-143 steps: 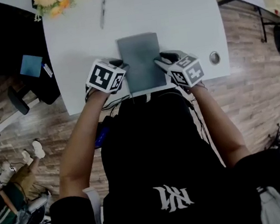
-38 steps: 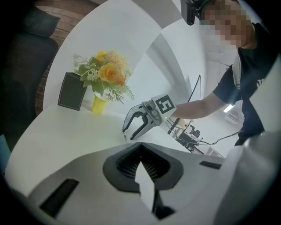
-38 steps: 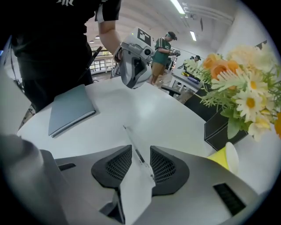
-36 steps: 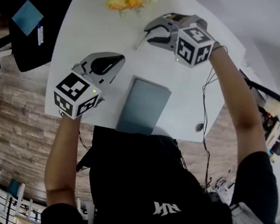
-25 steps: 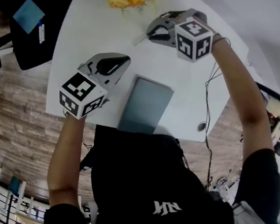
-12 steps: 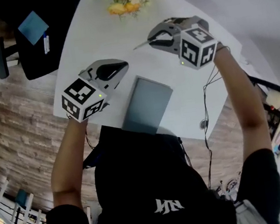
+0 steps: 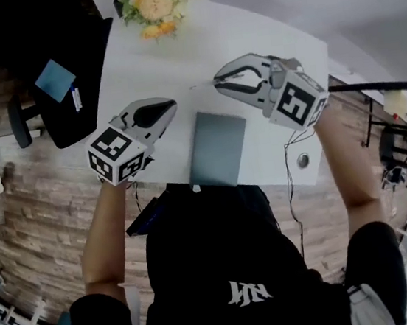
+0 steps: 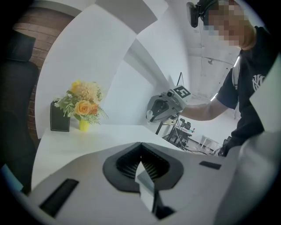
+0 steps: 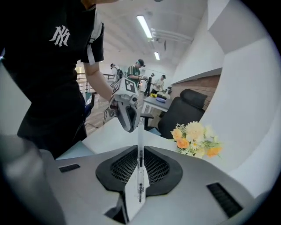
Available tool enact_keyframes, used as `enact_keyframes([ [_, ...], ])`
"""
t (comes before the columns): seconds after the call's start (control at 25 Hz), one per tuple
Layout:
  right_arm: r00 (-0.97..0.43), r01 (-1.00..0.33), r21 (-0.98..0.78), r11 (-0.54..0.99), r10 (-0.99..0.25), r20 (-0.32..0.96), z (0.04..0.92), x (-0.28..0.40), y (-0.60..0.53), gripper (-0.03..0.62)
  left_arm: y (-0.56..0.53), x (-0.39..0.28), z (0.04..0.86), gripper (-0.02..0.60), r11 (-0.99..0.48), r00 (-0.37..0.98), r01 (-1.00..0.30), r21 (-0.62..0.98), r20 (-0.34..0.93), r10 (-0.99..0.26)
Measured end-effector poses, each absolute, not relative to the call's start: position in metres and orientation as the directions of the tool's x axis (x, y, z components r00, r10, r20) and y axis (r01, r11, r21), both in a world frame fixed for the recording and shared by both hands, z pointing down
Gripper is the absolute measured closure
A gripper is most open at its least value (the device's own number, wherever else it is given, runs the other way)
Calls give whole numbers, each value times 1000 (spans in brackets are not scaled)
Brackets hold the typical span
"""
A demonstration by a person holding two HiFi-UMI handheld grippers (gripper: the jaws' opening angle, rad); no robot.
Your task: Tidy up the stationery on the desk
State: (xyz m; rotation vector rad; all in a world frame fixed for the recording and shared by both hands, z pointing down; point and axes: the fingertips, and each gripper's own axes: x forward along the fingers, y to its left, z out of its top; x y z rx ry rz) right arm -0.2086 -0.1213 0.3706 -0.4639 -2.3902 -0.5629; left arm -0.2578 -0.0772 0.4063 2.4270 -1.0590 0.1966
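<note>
Nearest, lower middle of the head view: grey notebook [image 7: 218,149], closed and flat, one short end at the near edge of the white desk [image 7: 138,62]. Just left of it, left gripper [image 7: 172,105], tip aimed toward upper right, jaws pressed fully together with nothing between them.

Up and right of the notebook, right gripper [image 7: 217,83], jaws drawn in to a narrow gap and clamped on a slim clear pen [image 9: 140,165]. Pen pinched between the pads, with most of the barrel sticking out ahead, toward frame left in the head view. Apparently clear of the desk top, though hard to judge from above. Gripper tips near each other, not touching.

Lower right of the desk: round cable port [image 7: 304,159].

Farther off, top of frame: yellow and orange flowers [image 7: 155,4] at the desk's far side. Upper left, beside the desk: black chair [image 7: 87,69] with a blue card [image 7: 55,79] on it.
</note>
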Motion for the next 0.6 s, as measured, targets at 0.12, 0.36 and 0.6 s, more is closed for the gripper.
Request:
enact_keyframes([
  [0.12, -817, 300, 228, 926, 126, 563, 354, -197, -109, 528, -66, -253, 402, 578, -605, 702, -711, 358, 309, -642],
  [0.36, -932, -118, -109, 987, -72, 354, 352, -152, -100, 528, -47, -243, 424, 578, -669, 753, -658, 345, 316, -578],
  [0.6, -893, -384, -301, 873, -267, 363, 392, -88, -87, 528, -28, -231, 452, 578, -680, 774, -633, 371, 336, -537],
])
